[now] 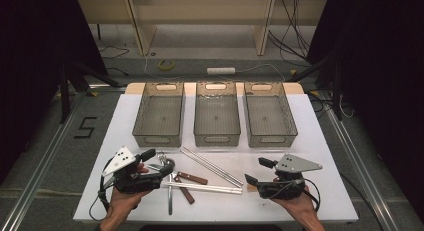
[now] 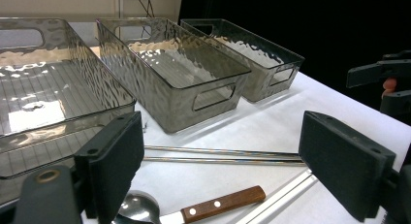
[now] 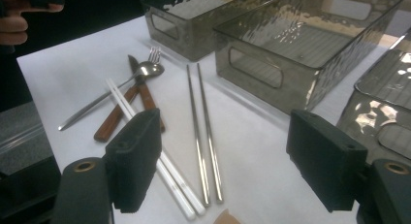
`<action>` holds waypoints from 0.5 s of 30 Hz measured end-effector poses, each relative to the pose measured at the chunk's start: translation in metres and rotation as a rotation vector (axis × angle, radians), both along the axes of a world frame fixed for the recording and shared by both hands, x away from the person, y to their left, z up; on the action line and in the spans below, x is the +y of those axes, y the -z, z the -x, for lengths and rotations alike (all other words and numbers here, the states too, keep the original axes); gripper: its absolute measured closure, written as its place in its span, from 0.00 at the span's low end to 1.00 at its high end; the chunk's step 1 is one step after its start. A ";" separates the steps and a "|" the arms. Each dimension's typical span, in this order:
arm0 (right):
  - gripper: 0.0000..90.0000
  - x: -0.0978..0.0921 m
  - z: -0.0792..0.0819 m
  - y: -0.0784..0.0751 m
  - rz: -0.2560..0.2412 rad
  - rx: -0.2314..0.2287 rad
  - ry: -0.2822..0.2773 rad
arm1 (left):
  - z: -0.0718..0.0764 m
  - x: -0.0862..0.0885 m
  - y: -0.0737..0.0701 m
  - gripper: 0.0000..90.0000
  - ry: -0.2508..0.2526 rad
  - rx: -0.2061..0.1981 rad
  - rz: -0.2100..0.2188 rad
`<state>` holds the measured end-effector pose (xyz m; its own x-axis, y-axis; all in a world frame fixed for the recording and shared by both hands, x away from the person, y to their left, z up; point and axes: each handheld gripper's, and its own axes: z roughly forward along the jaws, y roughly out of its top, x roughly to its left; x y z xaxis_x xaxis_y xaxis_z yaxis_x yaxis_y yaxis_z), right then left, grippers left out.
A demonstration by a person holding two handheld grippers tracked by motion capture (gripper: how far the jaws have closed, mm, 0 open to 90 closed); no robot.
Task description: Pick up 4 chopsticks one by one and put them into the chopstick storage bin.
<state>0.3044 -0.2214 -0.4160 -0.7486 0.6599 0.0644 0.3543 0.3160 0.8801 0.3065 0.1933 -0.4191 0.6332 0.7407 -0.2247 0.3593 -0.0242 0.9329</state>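
Left gripper: jaws spread wide, grasping nothing; held above the near left of the white table, over the cutlery heap.
Left gripper, own view: black pads well apart, with the pair of silver metal chopsticks and a wood-handled piece with a steel bowl seen between them, untouched.
Right gripper: jaws released and wide, nothing held; near right of the table, just right of the chopstick ends.
Right gripper, own view: pads apart, above the white chopsticks and the silver pair, touching neither.
Cutlery: silver spoon, fork and brown wood-handled pieces crossed in a heap, left of the silver chopsticks.
Containers: three smoky translucent plastic bins with cut-out handles, in a row on the far half of the table.
Left bin: bare ribbed floor.
Middle bin: bare ribbed floor.
Right bin: bare ribbed floor.
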 end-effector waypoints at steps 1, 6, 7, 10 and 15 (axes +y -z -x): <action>0.33 0.000 0.000 0.000 0.000 0.000 0.000 | 0.000 0.000 0.000 0.18 0.000 0.000 0.000; 0.37 0.013 -0.003 -0.003 0.070 0.022 -0.061 | 0.000 0.000 0.000 0.18 0.002 -0.003 -0.002; 0.38 0.017 -0.004 -0.003 0.086 0.026 -0.078 | 0.000 0.000 0.000 0.18 0.002 -0.003 -0.003; 0.39 0.029 -0.008 -0.003 0.142 0.059 -0.141 | 0.000 0.000 0.000 0.18 -0.001 -0.001 0.001; 0.44 0.051 -0.015 0.000 0.236 0.101 -0.231 | 0.000 0.000 0.000 0.18 -0.002 0.000 0.002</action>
